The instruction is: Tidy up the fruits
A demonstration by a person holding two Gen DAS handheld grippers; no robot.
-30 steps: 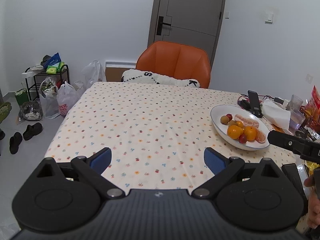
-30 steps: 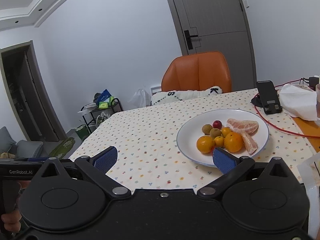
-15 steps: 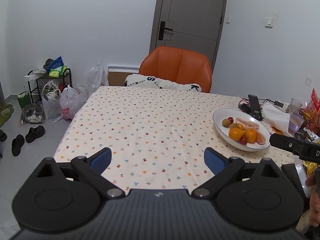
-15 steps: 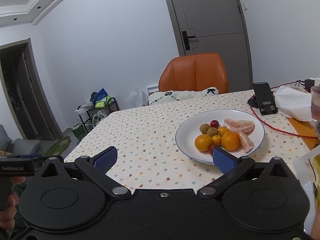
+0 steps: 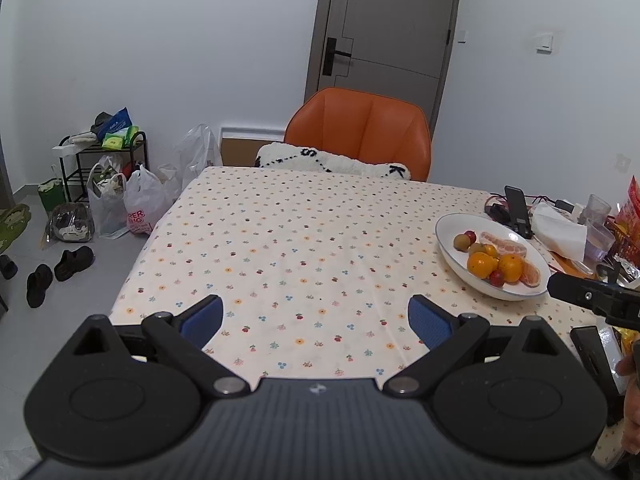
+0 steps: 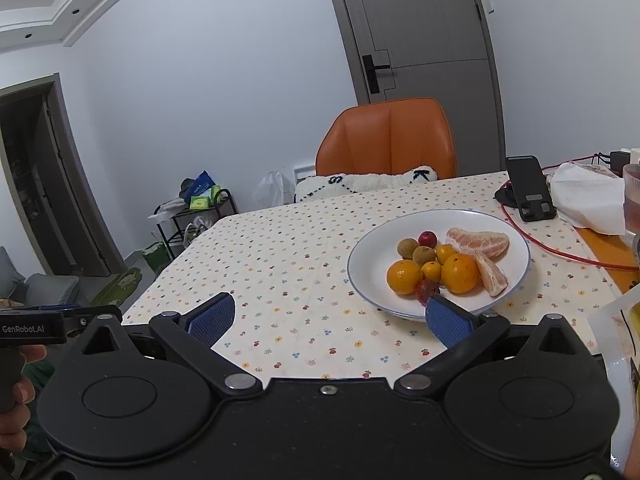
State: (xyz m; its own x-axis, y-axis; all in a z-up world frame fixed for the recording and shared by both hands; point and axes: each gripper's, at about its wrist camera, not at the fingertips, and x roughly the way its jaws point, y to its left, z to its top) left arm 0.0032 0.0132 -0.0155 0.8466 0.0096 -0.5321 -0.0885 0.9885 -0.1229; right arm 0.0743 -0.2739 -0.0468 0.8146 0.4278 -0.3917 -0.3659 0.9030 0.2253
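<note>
All the fruit sits w/ nothing loose on the cloth: white plate (image 6: pixel 362 258) holds it, centre-right of the right wrist frame, mid-right edge of the left wrist frame (image 5: pixel 444 236). On it: two big oranges (image 6: pixel 404 277), a couple of small orange ones betw. them, two brownish-green round fruits (image 6: pixel 407 248) toward the back, a small red one (image 6: pixel 427 238) behind those, another reddish one at the near rim, and peeled segments (image 6: pixel 478 241) on the right side of the dish. They crowd to the middle, prob. b/c the plate is shallow and dished, so round things roll inward.

Right gripper (image 6: pixel 330 318) hangs low in its frame, jaws wide apart, nothing betw. them; its right pad overlaps the plate's near rim in the picture, touching or not I can't tell. Left gripper (image 5: pixel 316 317) also spread wide and empty, over bare tablecloth (image 5: pixel 280 240) at lower centre, plate well off to its right – likely kept clear so the two don't collide.

Phone on stand (image 6: pixel 529 188) and red cable (image 6: pixel 560 254) lie just beyond the plate, upper right.

Scene fits either fruit already gathered or a pile due for sorting by kind; can't tell which
</note>
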